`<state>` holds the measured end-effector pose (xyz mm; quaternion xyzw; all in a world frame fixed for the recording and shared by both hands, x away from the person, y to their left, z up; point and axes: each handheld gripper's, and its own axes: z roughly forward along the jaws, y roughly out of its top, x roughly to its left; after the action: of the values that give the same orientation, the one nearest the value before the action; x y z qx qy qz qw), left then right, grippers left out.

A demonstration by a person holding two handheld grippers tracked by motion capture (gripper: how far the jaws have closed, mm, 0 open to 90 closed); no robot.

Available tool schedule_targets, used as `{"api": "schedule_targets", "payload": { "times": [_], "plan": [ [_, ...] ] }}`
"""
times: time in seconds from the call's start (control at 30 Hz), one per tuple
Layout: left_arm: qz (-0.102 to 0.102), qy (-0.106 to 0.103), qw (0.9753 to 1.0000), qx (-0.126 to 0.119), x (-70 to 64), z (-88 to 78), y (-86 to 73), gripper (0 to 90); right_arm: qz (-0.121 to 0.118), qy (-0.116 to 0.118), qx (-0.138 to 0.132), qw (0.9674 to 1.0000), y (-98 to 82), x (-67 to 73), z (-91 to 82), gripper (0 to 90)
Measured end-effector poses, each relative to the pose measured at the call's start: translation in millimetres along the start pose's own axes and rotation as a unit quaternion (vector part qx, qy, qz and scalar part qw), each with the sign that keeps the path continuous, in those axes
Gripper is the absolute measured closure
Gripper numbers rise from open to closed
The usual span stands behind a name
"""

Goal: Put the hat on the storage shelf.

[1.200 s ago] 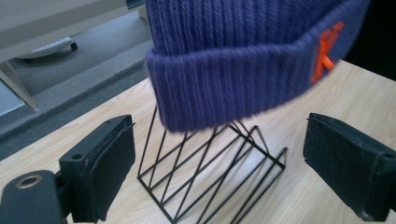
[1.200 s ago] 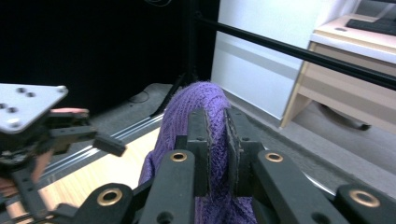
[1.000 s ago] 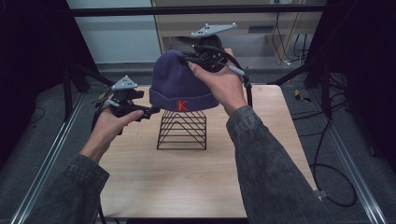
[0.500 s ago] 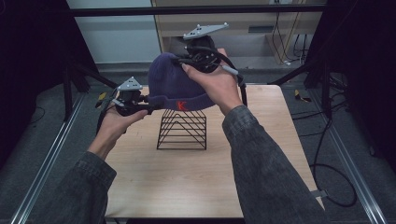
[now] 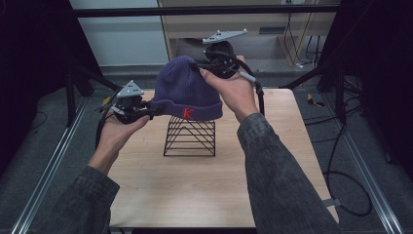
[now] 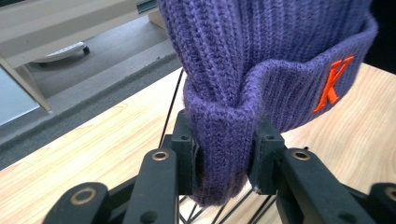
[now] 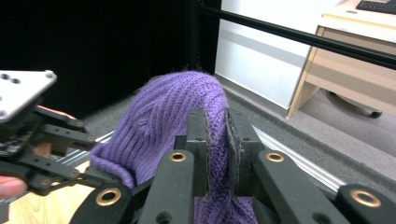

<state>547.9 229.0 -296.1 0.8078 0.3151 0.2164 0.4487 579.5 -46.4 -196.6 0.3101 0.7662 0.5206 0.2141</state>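
Beanie [image 5: 187, 90] cuff pinched in the left gripper [image 5: 148, 111], whose jaws have just closed on it; right gripper [image 5: 204, 67] clamps the crown. Hat hangs just above the wire stand [image 5: 190, 139] on the table [image 5: 195, 195].

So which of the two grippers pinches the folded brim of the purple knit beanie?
The left gripper pinches the folded brim; the right gripper pinches the beanie's crown.

The left gripper [image 6: 223, 154] is brought in from beside the purple beanie [image 5: 187, 90]; its jaws have just been closing and are clamped on the folded brim.
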Motion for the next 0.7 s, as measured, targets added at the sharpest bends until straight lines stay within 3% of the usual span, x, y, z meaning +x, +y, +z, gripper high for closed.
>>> {"api": "schedule_targets", "payload": {
  "times": [0.13,0.27,0.7],
  "plan": [
    [0.005,0.003,0.9999,0.01,-2.0,4.8,-1.4,67.6,0.002,-0.008,0.013,0.9999,-6.6,-3.8,6.2,81.0],
    [-0.007,0.001,0.9998,0.016,-1.4,11.1,-7.7,67.5,0.008,-0.015,0.027,0.9995,-18.3,-7.7,12.7,80.9],
    [-0.014,0.0,0.9992,0.037,-1.3,22.4,-25.4,67.3,0.01,-0.009,0.048,0.9988,-36.1,-9.0,21.4,80.5]
  ]
}}
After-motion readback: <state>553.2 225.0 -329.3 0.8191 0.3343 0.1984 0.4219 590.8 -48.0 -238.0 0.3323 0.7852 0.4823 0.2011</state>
